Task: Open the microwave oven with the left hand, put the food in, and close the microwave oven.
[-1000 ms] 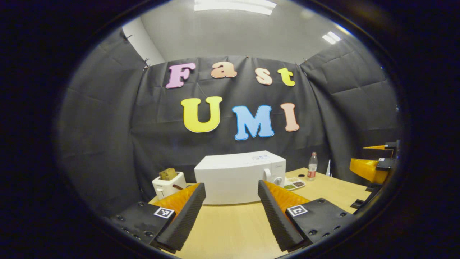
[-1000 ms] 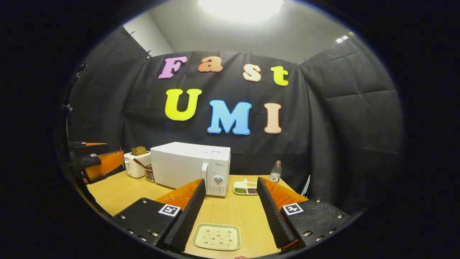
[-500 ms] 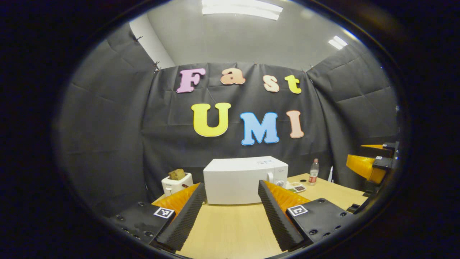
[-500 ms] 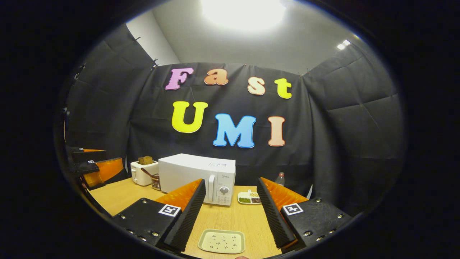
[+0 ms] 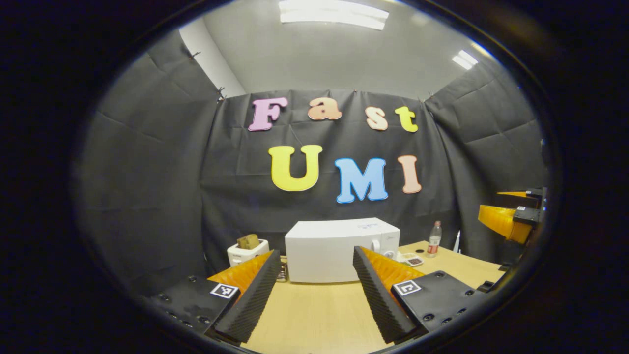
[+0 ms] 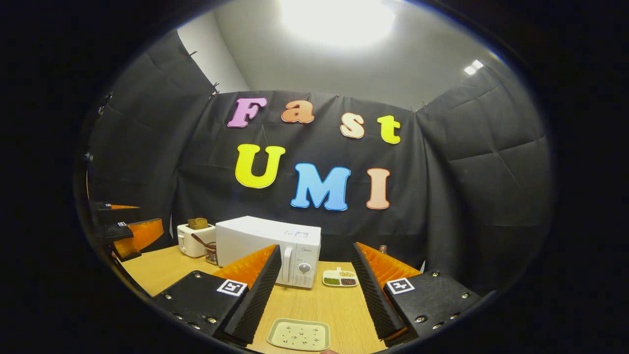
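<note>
Nothing of the task is done yet, as far as the frames show: the white microwave oven (image 5: pixel 334 248) stands at the back of the wooden table (image 5: pixel 314 314) with its door closed, at about twelve o'clock from the left gripper (image 5: pixel 314 285) and well apart from it. That gripper hangs above the near part of the table with its jaws spread wide and nothing between them. In the right gripper view the microwave oven (image 6: pixel 268 248) sits at about eleven o'clock, its door handle (image 6: pixel 288 264) and round knob (image 6: pixel 304 268) on the side facing the camera. The right gripper (image 6: pixel 314 287) is likewise spread and empty; just below and between its fingers, at six o'clock, lies a pale square plate (image 6: pixel 299 334) with small dark specks on it, which I judge to be the food to go in, though what the specks are is too small to tell. A small divided dish (image 6: pixel 339 279) of green and dark bits lies just beside the microwave's right side, a bottle (image 5: pixel 433 240) stands farther back, and a toaster (image 5: pixel 245 250) with a slice of bread sits at the oven's left. Left to do is everything: the left gripper must reach the handle and swing the door open, the plate must be picked up and set inside, and the door shut.
</note>
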Motion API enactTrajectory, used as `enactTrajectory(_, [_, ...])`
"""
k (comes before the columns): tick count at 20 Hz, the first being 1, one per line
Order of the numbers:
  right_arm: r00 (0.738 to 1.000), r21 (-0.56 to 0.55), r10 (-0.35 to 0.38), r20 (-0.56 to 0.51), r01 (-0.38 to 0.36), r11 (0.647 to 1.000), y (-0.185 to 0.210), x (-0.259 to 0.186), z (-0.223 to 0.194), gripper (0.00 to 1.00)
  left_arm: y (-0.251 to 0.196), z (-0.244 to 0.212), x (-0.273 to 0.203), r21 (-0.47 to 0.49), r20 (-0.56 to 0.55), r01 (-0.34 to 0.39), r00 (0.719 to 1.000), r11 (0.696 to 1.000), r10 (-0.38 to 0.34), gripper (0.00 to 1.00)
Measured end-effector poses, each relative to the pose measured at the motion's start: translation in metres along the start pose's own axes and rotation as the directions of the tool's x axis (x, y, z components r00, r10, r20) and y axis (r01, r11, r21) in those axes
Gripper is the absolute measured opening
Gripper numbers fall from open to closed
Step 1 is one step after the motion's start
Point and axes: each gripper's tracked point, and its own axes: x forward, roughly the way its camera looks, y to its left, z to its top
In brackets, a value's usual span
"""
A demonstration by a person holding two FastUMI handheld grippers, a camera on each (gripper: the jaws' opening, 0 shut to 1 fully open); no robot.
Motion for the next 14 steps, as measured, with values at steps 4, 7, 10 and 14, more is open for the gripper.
enactTrajectory(4, [1.000,0.005,-0.006,0.004,0.006,1.000,0.001,-0.001,0.004,0.88,-0.002,0.006,0.002,0.007,0.004,0.007,1.000,1.000,-0.007,0.98])
enactTrajectory(7, [1.000,-0.004,-0.011,0.018,0.011,1.000,-0.001,-0.003,0.011,0.88,-0.002,0.016,0.001,0.006,0.031,0.011,0.999,1.000,-0.011,0.98])
enactTrajectory(10, [1.000,0.002,-0.006,0.017,0.006,1.000,0.001,-0.005,0.009,0.88,-0.004,0.016,0.002,0.001,0.037,0.015,0.999,1.000,-0.015,1.00])
enactTrajectory(14, [1.000,0.006,0.004,0.017,-0.004,1.000,0.006,-0.005,0.010,0.88,-0.003,0.016,0.002,0.002,0.038,0.018,0.999,1.000,-0.018,0.98])
